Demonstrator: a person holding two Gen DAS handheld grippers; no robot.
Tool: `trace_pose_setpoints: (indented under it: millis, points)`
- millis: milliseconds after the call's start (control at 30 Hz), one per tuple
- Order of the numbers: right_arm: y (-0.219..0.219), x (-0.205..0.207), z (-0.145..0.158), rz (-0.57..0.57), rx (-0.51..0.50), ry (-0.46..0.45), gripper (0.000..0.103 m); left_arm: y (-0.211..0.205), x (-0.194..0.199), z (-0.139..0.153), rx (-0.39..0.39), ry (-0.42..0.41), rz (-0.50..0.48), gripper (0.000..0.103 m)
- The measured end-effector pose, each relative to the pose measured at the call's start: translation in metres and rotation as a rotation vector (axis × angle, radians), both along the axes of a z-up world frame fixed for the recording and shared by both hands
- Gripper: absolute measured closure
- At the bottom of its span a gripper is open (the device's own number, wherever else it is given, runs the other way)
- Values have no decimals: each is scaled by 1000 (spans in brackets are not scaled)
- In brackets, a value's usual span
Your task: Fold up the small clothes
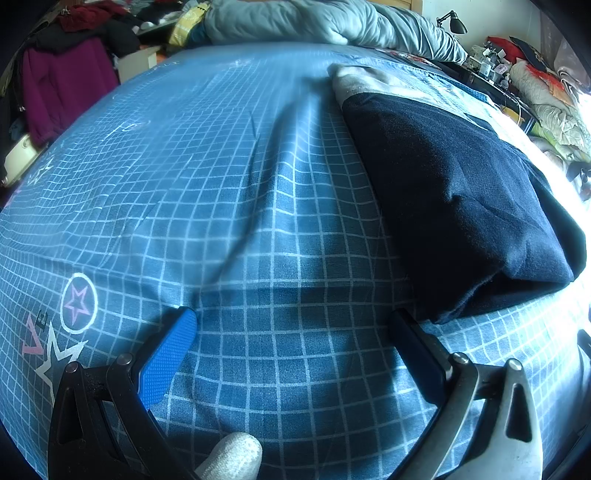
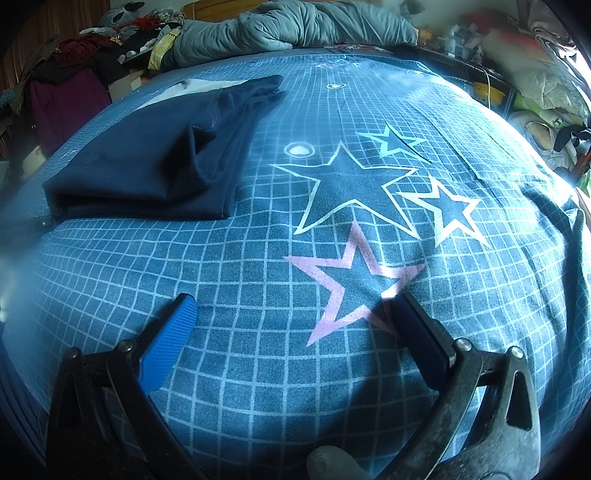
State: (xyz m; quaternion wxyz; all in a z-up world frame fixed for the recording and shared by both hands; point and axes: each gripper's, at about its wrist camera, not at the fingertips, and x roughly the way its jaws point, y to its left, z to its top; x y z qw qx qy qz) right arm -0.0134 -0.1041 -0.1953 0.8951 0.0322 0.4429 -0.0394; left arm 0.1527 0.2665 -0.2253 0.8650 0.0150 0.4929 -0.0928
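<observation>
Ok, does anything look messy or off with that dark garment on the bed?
Slightly. The navy garment is folded, but its far end trails out bunched and narrow rather than square. A pale piece pokes out beyond it. Both hand-held grippers are open and clear of it.

The folded garment [image 2: 147, 162] lay on the bedsheet [image 2: 258, 369], at ten o'clock from the right gripper [image 2: 291, 306]; a duvet [image 2: 295, 26] sat bunched behind at twelve.
</observation>
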Motion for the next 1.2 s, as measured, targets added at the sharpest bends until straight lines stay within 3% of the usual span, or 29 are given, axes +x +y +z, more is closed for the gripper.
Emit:
trace_pose_setpoints:
  millis: [200, 333, 467, 667, 767, 867, 1067, 1200]
  points:
    - [1, 10, 6, 8, -11, 27, 0, -1, 3, 6, 6, 22, -12, 0]
    - [2, 15, 29, -34, 19, 17, 0, -3, -5, 28, 7, -12, -17, 0]
    - [25, 8, 88, -28, -20, -92, 0, -10, -33, 81, -2, -132, -23, 0]
    - [85, -15, 208, -45, -156, -346, 0, -12, -93, 181, -30, -376, -11, 0]
    - [104, -26, 240, -41, -146, -403, 0, -7, -117, 219, -40, -462, -11, 0]
    - [108, -19, 236, -15, -98, -346, 0, 0, -128, 247, -51, -475, 1, 0]
    - [105, -6, 207, -63, -32, -213, 0, 9, -135, 269, -51, -449, 17, 0]
    - [110, -14, 215, -58, -49, -222, 0, 7, -142, 273, -54, -454, 7, 0]
